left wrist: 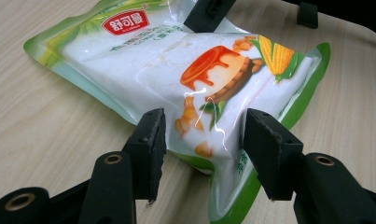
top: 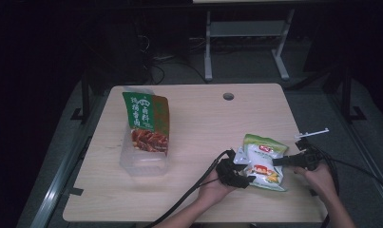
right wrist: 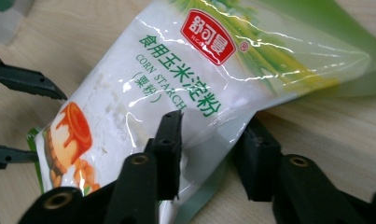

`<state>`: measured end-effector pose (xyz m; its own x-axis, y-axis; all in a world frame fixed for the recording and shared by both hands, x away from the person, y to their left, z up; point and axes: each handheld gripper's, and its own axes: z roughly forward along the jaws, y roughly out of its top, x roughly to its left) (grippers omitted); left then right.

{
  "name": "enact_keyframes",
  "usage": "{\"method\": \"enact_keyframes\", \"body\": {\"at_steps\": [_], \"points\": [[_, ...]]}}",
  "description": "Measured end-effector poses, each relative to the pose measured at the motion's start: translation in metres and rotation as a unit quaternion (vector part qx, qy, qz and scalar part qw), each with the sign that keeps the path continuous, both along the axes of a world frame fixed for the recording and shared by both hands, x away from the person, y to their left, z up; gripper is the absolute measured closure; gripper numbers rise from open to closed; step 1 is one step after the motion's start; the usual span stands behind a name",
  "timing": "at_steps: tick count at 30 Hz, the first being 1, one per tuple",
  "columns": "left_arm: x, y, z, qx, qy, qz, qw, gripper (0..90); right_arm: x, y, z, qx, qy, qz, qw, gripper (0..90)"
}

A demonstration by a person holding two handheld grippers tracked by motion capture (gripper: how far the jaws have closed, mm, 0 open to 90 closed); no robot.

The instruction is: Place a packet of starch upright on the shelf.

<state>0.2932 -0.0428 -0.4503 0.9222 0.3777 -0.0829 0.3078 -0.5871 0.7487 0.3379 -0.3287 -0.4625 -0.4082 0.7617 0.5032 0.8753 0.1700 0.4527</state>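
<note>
Lower right of the high view: a corn starch bag (top: 263, 164) lies flat on the table (top: 198, 123), the left gripper (top: 240, 175) at its near-left corner, the right gripper (top: 277, 161) at its right edge.

Left gripper view: jaws straddle a puckered corner of the bag (left wrist: 176, 79), pads pressing into the film.

Right gripper view: jaws pinch the side seam of the bag (right wrist: 176, 93).

Judgement: soft, powder-filled, glossy and slippery; moderately heavy, likely to sag. Sealed seams and corners give the best hold.
</note>
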Motion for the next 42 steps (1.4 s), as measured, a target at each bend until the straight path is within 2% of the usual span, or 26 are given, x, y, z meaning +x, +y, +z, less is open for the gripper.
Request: {"method": "enact_keyframes", "body": {"at_steps": [1, 4, 8, 10, 12, 16, 19, 22, 24, 26, 30, 32, 34, 35, 36, 39, 40, 42], "points": [[0.000, 0.000, 0.000, -0.002, 0.003, -0.001, 1.0000, 49.9, 0.001, -0.001, -0.001, 0.008, 0.010, -0.004, 0.9999, 58.3], [0.001, -0.002, -0.001, -0.010, 0.011, 0.002, 0.9999, 50.7, 0.002, -0.002, -0.003, 0.022, 0.016, 0.002, 0.9996, 64.0], [0.001, -0.003, -0.002, -0.006, 0.012, -0.001, 0.9999, 50.5, 0.002, 0.001, -0.002, 0.030, 0.027, 0.005, 0.9992, 71.6], [0.000, -0.003, -0.003, -0.006, 0.016, 0.000, 0.9999, 50.3, 0.002, 0.003, -0.001, 0.029, 0.023, 0.006, 0.9993, 80.0], [0.000, -0.003, -0.003, -0.002, 0.014, -0.001, 0.9999, 50.1, 0.002, 0.005, 0.001, 0.025, 0.005, 0.016, 0.9996, 85.9], [0.000, 0.000, -0.003, 0.002, 0.015, 0.002, 0.9999, 48.6, 0.001, 0.013, 0.010, 0.001, -0.011, 0.021, 0.9997, 87.0], [0.000, 0.005, -0.003, -0.009, 0.017, 0.011, 0.9998, 45.9, -0.001, 0.016, 0.022, 0.004, -0.032, 0.021, 0.9993, 87.0], [0.002, 0.010, 0.000, -0.017, 0.017, 0.019, 0.9995, 40.3, -0.003, 0.021, 0.035, 0.004, -0.053, 0.026, 0.9983, 87.0], [0.004, 0.014, 0.001, -0.032, 0.030, 0.032, 0.9985, 33.2, -0.005, 0.025, 0.043, 0.003, -0.072, 0.033, 0.9968, 87.1], [0.008, 0.018, 0.002, -0.038, 0.038, 0.047, 0.9975, 25.7, -0.007, 0.029, 0.050, 0.002, -0.087, 0.040, 0.9954, 87.1], [0.016, 0.025, 0.000, -0.055, 0.062, 0.066, 0.9944, 18.9, -0.013, 0.036, 0.062, 0.001, -0.116, 0.056, 0.9917, 87.1], [0.020, 0.028, -0.001, -0.071, 0.087, 0.073, 0.9910, 17.3, -0.016, 0.038, 0.067, 0.000, -0.129, 0.061, 0.9898, 87.1], [0.025, 0.030, -0.002, -0.086, 0.099, 0.071, 0.9887, 16.6, -0.020, 0.040, 0.072, 0.000, -0.146, 0.076, 0.9864, 87.1], [0.026, 0.030, -0.003, -0.098, 0.107, 0.075, 0.9865, 16.6, -0.021, 0.040, 0.073, 0.002, -0.155, 0.081, 0.9846, 87.2], [0.027, 0.031, -0.003, -0.099, 0.109, 0.072, 0.9864, 16.6, -0.022, 0.040, 0.075, 0.003, -0.165, 0.084, 0.9826, 87.1], [0.030, 0.032, -0.004, -0.117, 0.127, 0.066, 0.9828, 17.0, -0.026, 0.040, 0.080, 0.011, -0.179, 0.095, 0.9791, 87.2], [0.032, 0.032, -0.004, -0.124, 0.135, 0.061, 0.9812, 17.8, -0.027, 0.040, 0.081, 0.015, -0.186, 0.100, 0.9774, 87.2], [0.035, 0.033, -0.005, -0.149, 0.155, 0.049, 0.9754, 23.4, -0.028, 0.042, 0.083, 0.018, -0.195, 0.108, 0.9746, 87.2]]}}
